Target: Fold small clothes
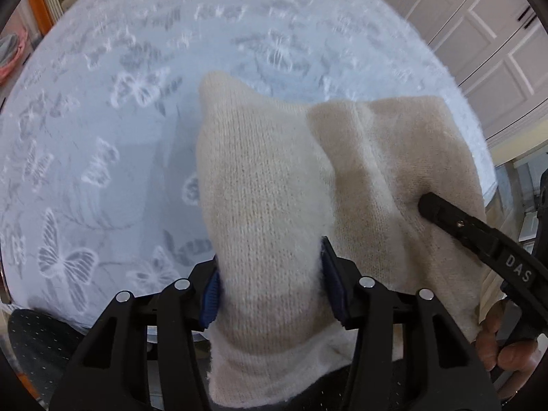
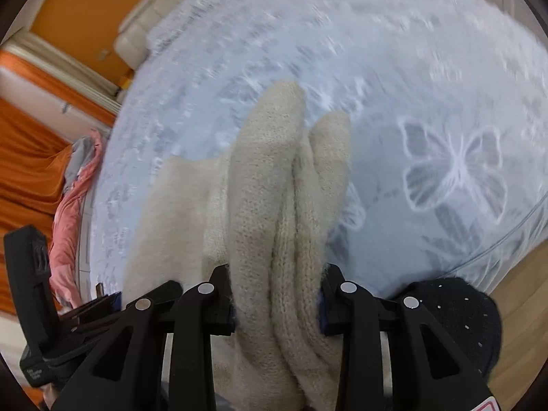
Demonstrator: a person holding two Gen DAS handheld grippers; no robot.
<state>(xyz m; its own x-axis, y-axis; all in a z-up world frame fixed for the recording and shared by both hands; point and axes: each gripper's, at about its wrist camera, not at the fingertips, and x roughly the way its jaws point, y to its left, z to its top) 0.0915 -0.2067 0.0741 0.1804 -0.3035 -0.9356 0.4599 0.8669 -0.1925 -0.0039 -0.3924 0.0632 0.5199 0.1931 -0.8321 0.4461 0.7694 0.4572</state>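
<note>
Above the butterfly-print bed (image 1: pixel 85 157), the left gripper (image 1: pixel 270 287) and right gripper (image 2: pixel 277 298) are each clamped on the cream knit (image 1: pixel 274 185), lifted clear, so next it seemingly needs laying flat for folding.

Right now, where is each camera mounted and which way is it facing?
Left wrist: on the left claw, looking steeply down at the cream knit garment it grips over the butterfly bedspread; the right claw and a hand show at right.
Right wrist: on the right claw, facing down at bunched knit folds; the left claw's body shows at left.
Shared: garment, bedspread, each other's claw.
</note>
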